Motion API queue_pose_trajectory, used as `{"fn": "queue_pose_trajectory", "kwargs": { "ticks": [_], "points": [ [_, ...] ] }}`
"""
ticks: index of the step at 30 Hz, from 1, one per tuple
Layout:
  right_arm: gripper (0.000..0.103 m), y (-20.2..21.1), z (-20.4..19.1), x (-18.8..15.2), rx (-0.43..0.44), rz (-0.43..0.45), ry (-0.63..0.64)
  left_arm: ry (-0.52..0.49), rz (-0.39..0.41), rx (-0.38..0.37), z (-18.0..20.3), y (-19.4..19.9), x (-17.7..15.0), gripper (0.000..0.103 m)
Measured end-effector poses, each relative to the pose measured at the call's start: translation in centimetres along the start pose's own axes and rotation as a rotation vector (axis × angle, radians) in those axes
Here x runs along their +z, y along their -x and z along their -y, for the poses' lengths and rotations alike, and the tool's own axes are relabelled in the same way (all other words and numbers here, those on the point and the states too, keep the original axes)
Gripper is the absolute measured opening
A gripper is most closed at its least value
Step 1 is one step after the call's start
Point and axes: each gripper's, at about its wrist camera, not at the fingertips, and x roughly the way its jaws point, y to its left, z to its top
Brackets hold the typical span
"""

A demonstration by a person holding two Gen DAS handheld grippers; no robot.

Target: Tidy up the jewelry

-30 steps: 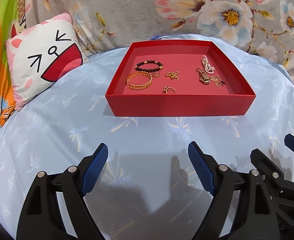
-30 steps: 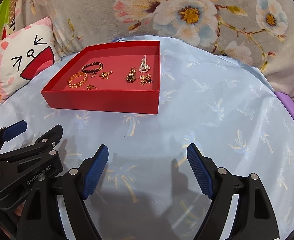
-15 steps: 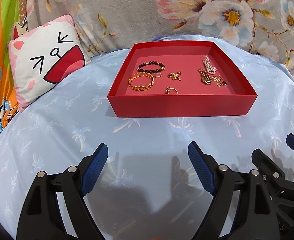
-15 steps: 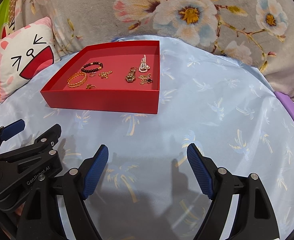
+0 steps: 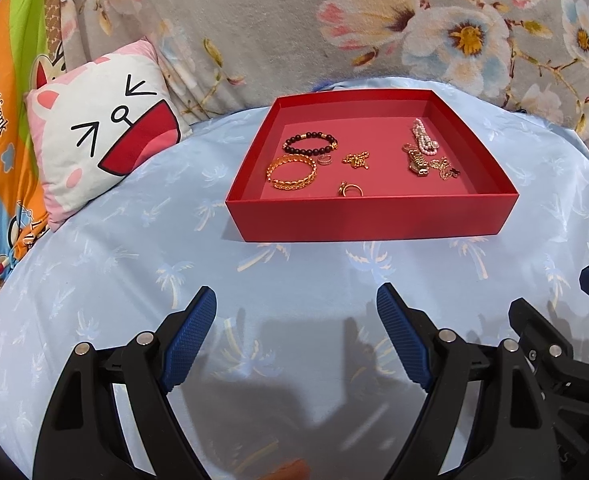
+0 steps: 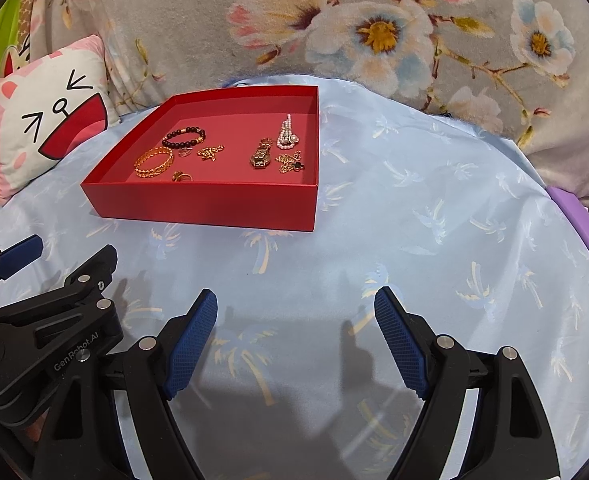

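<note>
A red tray (image 5: 370, 218) (image 6: 202, 202) sits on the light blue cloth. In it lie a black bead bracelet (image 5: 309, 141) (image 6: 184, 137), a gold bangle (image 5: 292, 172) (image 6: 154, 163), a gold ring (image 5: 350, 189) (image 6: 181, 176), a gold charm (image 5: 356, 159) (image 6: 209, 152), a gold watch (image 5: 415, 161) (image 6: 261, 156), a pearl piece (image 5: 423, 138) (image 6: 287, 135) and a chain (image 5: 444, 168) (image 6: 291, 162). My left gripper (image 5: 296, 340) is open and empty, well short of the tray. My right gripper (image 6: 296, 340) is open and empty, in front and right of the tray.
A cat-face pillow (image 5: 98, 132) (image 6: 42, 120) leans at the left. A floral blanket (image 5: 374, 20) rises behind the tray. A purple object (image 6: 582, 228) lies at the right edge. Each gripper shows at the other's side: the right in the left wrist view (image 5: 554, 340), the left in the right wrist view (image 6: 46, 300).
The left wrist view has shifted slightly, so the tray and pillow sit a little further right. The right gripper has barely moved. Both stay open.
</note>
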Motion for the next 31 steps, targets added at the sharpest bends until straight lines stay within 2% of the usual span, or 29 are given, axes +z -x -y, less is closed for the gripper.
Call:
{"fn": "queue_pose_trajectory", "kwargs": {
  "ticks": [31],
  "points": [
    [0.079, -0.03, 0.05, 0.05, -0.006, -0.003, 0.0, 0.001, -0.014, -0.014, -0.03, -0.26, 0.03, 0.08]
  ]
}}
